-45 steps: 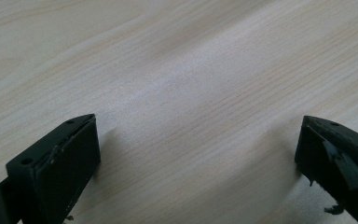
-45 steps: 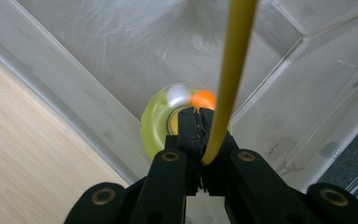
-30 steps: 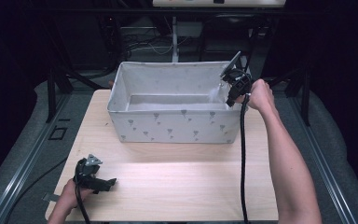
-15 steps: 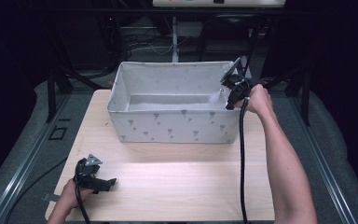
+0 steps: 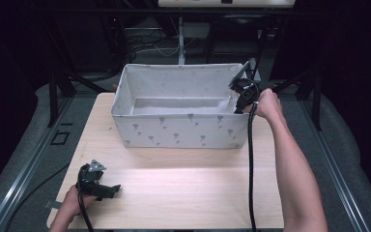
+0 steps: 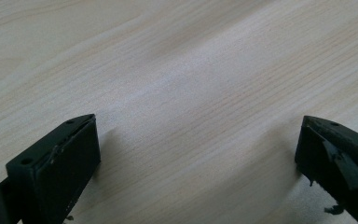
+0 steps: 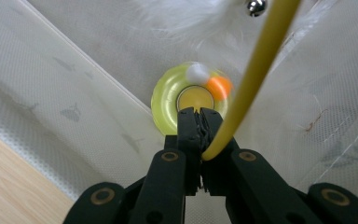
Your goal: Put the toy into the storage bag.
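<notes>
My right gripper (image 7: 196, 112) hangs inside the right end of a grey fabric bin (image 5: 183, 130), pointing down, shut on a thin yellow rod (image 7: 261, 60) that slants up and away from its jaws. Below its tips, on the bin floor, lies a translucent yellow ring toy (image 7: 165, 100) with a white ball (image 7: 198, 73) and an orange ball (image 7: 219, 86), both blurred. White fluff (image 7: 186, 14) and a small metal bead (image 7: 256, 5) sit near the rod's far end. In the high view the right gripper (image 5: 244, 94) is at the bin's right wall. My left gripper (image 6: 198, 140) rests open on the bare wood, at the table's front left (image 5: 104, 188).
The bin stands at the back of the wooden table (image 5: 188, 193), with open tabletop in front of it. The right gripper's black cable (image 5: 249, 159) runs down along the forearm. Dark frame legs and cables stand behind the table.
The right gripper has shifted only slightly at the bin's right end, still closed on the rod. The left gripper has not moved.
</notes>
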